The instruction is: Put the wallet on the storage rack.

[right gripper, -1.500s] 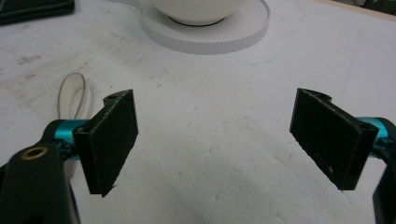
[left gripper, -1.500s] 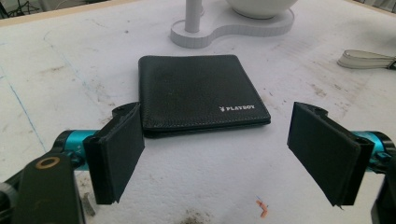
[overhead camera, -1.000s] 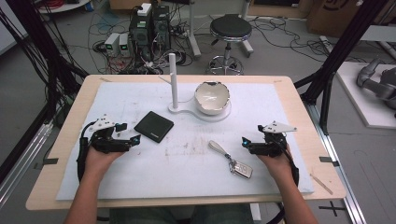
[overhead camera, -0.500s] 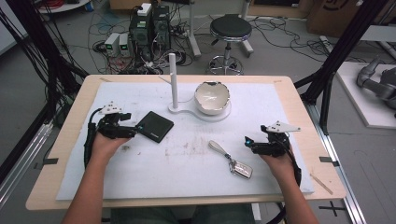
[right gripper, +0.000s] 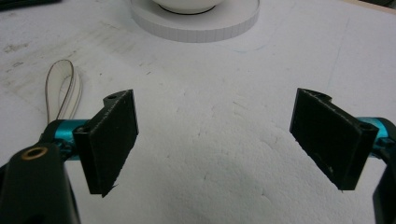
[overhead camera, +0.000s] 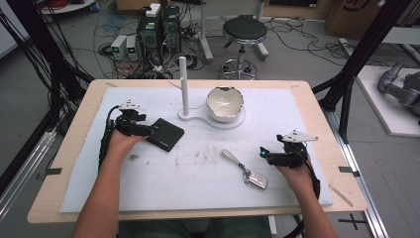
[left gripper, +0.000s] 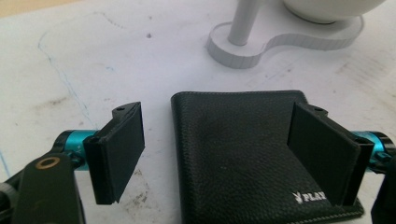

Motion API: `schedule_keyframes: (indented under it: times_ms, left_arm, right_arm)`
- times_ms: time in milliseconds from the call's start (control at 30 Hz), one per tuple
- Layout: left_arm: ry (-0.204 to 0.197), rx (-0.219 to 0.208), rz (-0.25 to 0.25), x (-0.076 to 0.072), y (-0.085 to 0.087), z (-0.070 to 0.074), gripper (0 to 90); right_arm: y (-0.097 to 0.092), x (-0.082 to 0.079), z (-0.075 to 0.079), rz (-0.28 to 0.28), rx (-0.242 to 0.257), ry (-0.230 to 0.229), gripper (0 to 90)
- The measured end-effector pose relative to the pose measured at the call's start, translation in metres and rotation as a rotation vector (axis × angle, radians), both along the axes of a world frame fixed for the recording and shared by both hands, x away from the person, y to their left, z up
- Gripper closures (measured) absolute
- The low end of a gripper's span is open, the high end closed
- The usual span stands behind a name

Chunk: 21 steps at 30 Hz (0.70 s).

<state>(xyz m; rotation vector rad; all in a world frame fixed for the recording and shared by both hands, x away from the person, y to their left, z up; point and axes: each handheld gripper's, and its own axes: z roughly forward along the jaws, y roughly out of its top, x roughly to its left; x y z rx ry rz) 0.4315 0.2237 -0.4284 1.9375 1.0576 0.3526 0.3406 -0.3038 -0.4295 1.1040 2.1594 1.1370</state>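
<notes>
A black wallet (overhead camera: 165,134) lies flat on the white mat (overhead camera: 198,198) that covers the table, on the left side, just in front of the white stand (overhead camera: 184,87) with its tall post. The left gripper (overhead camera: 151,130) is right at the wallet's near left edge. In the left gripper view its two black jaws stand wide apart. One jaw is over the bare mat beside the wallet (left gripper: 243,154), and the other jaw is over the wallet's right part, near the small white letters on the leather. The jaws are not pressing on the wallet, and I cannot tell if they touch it. A white bowl (overhead camera: 225,103) sits on the round part of the stand, to the right of the post. On the right side of the mat the right gripper (overhead camera: 262,152) rests low, well apart from the wallet. Its jaws are wide open too, and there is nothing between them but bare mat. A car key (overhead camera: 256,179) with a pale strap (overhead camera: 232,157) lies on the mat just to the left of the right gripper. In the right gripper view the strap's loop (right gripper: 60,91) shows beside the left jaw.
</notes>
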Motion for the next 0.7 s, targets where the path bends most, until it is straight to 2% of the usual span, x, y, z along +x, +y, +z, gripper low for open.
schedule_keyframes:
  times_ms: [67, 233, 333, 533, 633, 700]
  left_arm:
    - [0.029, 0.011, -0.003, 0.003, 0.000, -0.005, 18.8]
    - [0.061, 0.029, 0.008, 0.007, 0.002, -0.013, 18.8]
    - [0.100, 0.042, 0.004, 0.010, 0.002, -0.021, 19.0]
    - [0.096, 0.048, 0.002, 0.009, 0.001, -0.021, 20.2]
    - [0.102, 0.046, -0.007, 0.008, 0.001, -0.020, 23.6]
    - [0.112, 0.019, -0.052, 0.007, 0.001, -0.019, 34.3]
  right_arm:
    - [0.000, 0.000, 0.000, 0.002, -0.004, 0.003, 15.4]
    - [0.002, 0.001, -0.002, 0.011, -0.017, 0.009, 15.4]
    - [0.003, 0.001, -0.002, 0.014, -0.022, 0.012, 15.4]
    - [0.004, 0.001, -0.003, 0.018, -0.035, 0.016, 15.4]
    - [0.006, 0.000, -0.003, 0.020, -0.036, 0.017, 15.4]
    - [0.006, -0.001, -0.003, 0.026, -0.040, 0.019, 15.4]
